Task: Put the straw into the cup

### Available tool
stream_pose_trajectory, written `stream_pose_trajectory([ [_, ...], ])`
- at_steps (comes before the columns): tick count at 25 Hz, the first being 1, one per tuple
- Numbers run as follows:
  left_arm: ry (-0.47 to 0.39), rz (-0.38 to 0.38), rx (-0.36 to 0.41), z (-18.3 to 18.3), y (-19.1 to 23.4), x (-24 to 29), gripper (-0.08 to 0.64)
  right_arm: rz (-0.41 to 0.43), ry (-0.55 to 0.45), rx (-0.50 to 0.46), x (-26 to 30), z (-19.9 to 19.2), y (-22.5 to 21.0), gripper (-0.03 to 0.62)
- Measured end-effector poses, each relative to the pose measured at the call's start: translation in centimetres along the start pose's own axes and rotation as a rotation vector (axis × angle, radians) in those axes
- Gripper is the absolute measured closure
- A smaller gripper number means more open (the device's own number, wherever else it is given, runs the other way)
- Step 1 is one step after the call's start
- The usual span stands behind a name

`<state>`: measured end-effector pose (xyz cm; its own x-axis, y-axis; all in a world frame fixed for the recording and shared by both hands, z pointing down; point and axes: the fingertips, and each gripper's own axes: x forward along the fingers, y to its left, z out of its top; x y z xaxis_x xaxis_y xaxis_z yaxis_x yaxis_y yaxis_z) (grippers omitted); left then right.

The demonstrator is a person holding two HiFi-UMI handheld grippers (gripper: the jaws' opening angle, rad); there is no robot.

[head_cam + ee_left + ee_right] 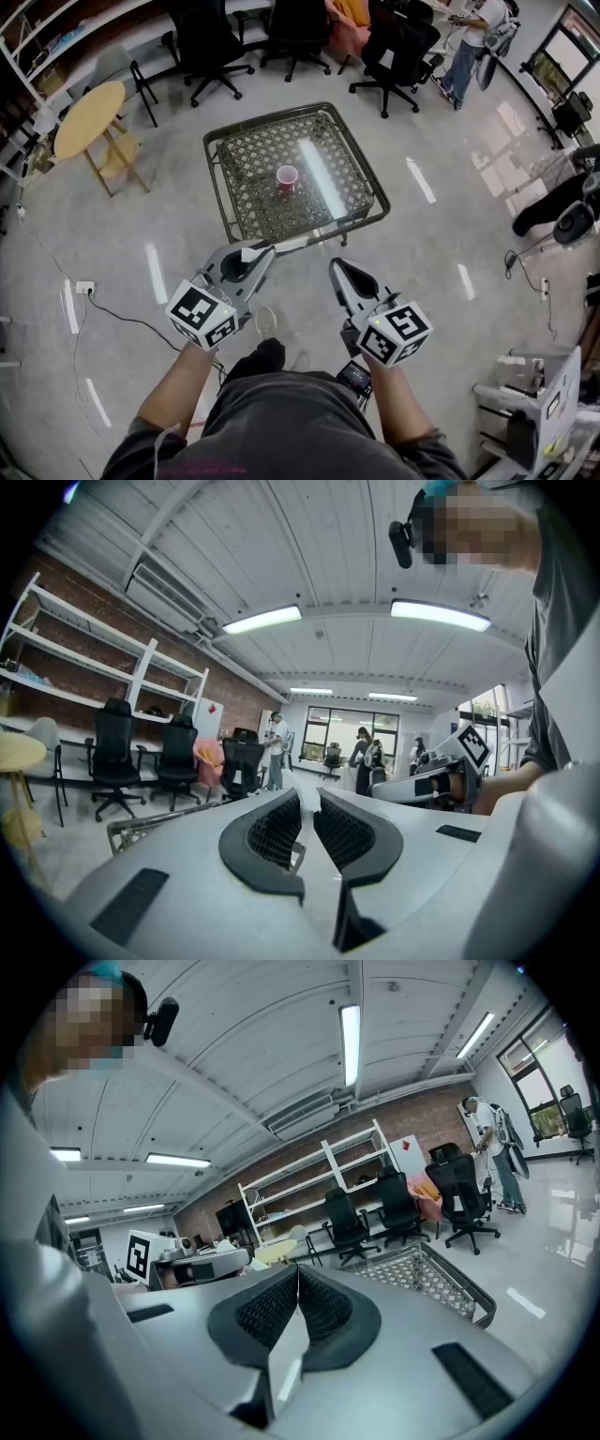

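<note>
Closest in, my left claw is clamped on a thin white straw, which stands up between the ribbed pads; whether it is paper-wrapped I cannot tell from this blurred view. My right claw has its jaws pressed together with nothing between them. Both claws are held side by side, apart from each other, short of the low glass-topped table. Near that table's centre a red cup stands upright, well apart from the straw. Black office chairs stand beyond the table.
</note>
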<state>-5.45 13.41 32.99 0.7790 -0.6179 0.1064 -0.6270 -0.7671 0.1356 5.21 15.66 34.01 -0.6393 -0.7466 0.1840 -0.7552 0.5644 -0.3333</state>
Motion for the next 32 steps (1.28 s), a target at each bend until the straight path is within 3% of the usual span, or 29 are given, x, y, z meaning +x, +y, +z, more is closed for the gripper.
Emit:
stream_pose_trajectory([
  [32,0.014,-0.027,-0.04,0.8,12.4,3.0,0.511,-0.03,0.034,0.02,12.1,2.3,-2.3,0.578],
])
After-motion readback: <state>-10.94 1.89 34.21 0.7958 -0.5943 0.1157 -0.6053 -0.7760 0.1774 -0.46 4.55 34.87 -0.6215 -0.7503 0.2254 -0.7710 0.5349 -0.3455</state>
